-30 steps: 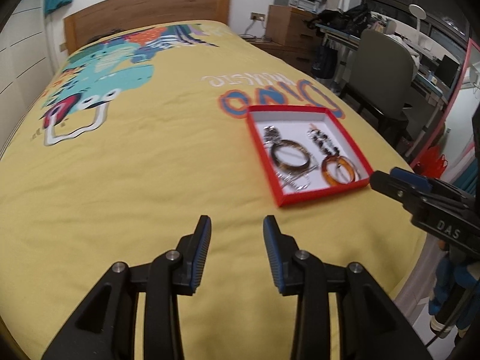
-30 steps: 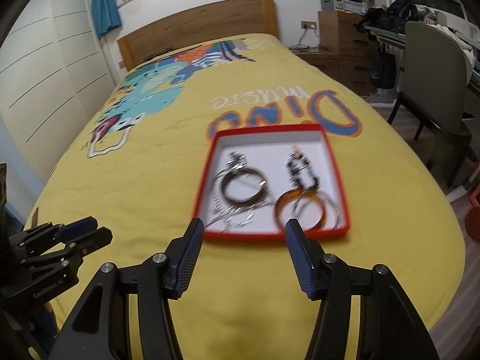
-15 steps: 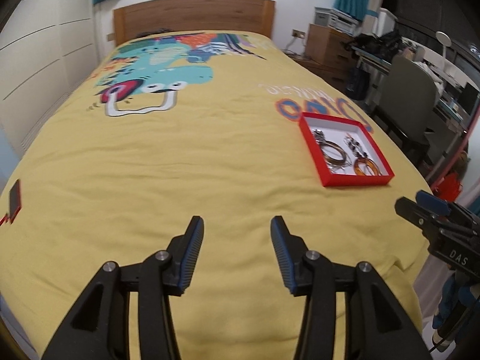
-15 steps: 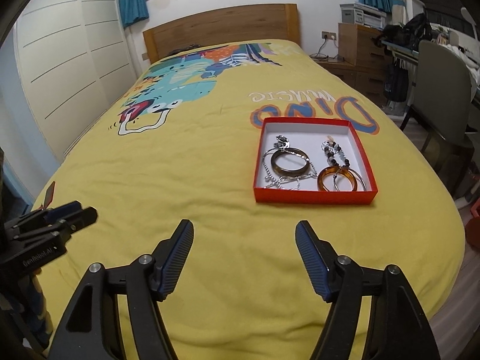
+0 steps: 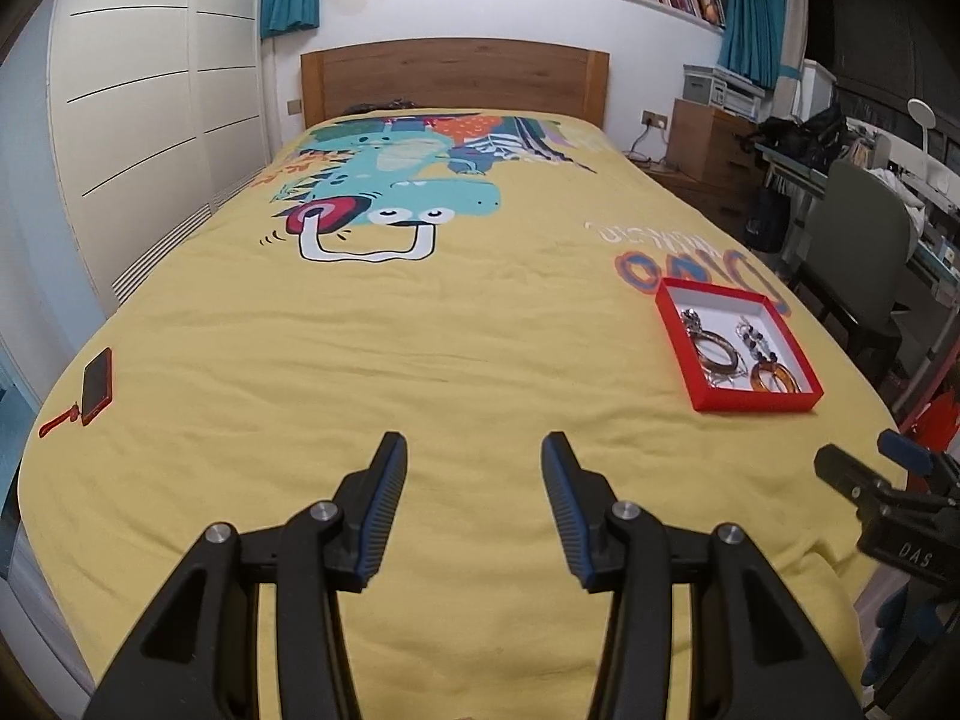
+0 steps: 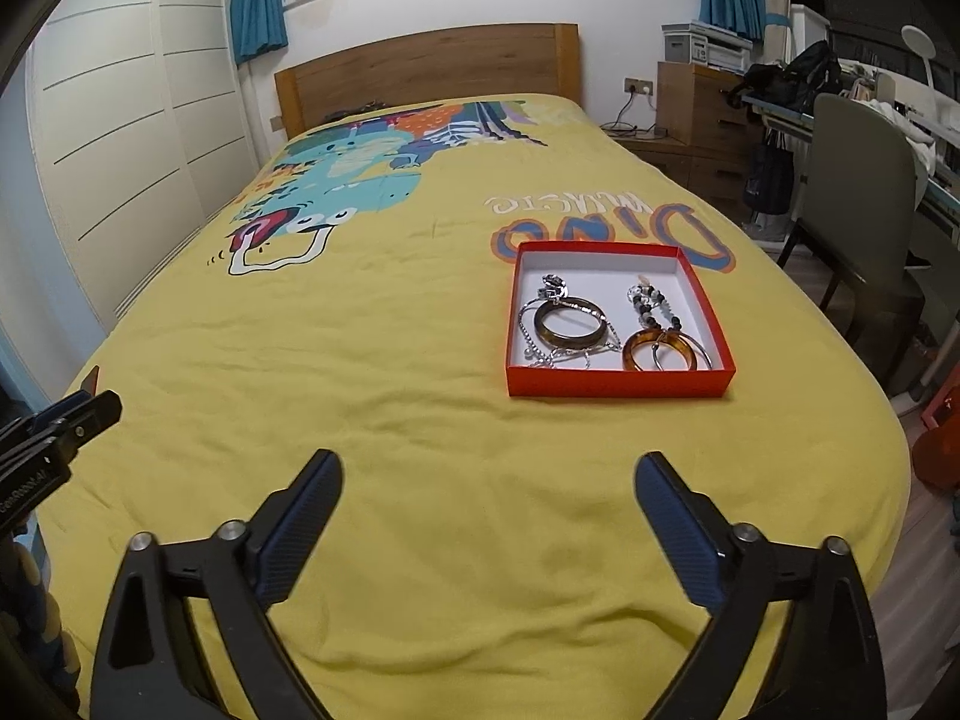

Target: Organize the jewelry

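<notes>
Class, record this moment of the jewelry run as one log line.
left gripper: open, empty | right gripper: opening, empty | red box: on bedspread, holds bangles, chains

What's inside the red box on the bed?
The red box holds a brown bangle, an orange bangle, a beaded string and silver chains. Whatever lies under the tangle is hidden.

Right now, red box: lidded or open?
Open. The red box has no lid on it; its white inside shows, with the dark bangle and amber bangle lying in it.
</notes>
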Tool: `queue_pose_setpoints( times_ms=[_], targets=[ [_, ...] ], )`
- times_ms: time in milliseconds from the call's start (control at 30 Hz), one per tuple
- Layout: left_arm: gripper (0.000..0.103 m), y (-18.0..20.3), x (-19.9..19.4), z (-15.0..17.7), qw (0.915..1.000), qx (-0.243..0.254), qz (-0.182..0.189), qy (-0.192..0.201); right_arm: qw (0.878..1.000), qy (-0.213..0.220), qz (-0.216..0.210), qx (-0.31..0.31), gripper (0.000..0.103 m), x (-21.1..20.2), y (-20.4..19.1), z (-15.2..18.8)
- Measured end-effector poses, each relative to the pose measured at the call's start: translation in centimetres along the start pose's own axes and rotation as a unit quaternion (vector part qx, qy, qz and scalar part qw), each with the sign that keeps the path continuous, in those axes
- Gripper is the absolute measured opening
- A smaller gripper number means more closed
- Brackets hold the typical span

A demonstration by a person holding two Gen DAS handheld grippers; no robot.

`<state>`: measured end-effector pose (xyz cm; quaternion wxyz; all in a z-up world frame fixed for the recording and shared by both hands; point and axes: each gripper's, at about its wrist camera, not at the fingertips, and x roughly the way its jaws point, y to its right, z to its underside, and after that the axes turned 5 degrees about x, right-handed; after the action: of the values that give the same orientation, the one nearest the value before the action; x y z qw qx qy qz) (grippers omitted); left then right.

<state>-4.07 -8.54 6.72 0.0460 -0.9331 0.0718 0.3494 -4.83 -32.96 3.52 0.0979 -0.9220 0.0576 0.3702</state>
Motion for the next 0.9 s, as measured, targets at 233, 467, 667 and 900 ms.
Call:
queue_pose_setpoints(
  times_ms=[233, 467, 667, 900],
  targets=[
    [0.045, -0.5, -0.1, 0.5, 1.0000, -0.002, -0.004, 0.007, 1.000, 0.002, 0.008, -0.006, 0.103, 0.5, -0.5, 0.5],
    [0.045, -0.6, 0.5, 0.6, 1.0000, -0.003, 0.001, 0.003, 1.000, -0.001, 0.016, -0.014, 0.103, 1.4, -1.2, 1.0],
    [0.045, -0.5, 1.4, 0.7, 1.0000, -0.001, 0.003, -0.008, 1.000, 0.002, 0.019, -0.022, 0.103, 2.0, -1.7, 1.0],
    [0.045, -0.3, 2.5, 0.9, 0.9998, 0.002, 0.001, -0.020, 1.000, -0.010, 0.023, -0.013, 0.103, 3.0, -1.3, 1.2]
  ],
)
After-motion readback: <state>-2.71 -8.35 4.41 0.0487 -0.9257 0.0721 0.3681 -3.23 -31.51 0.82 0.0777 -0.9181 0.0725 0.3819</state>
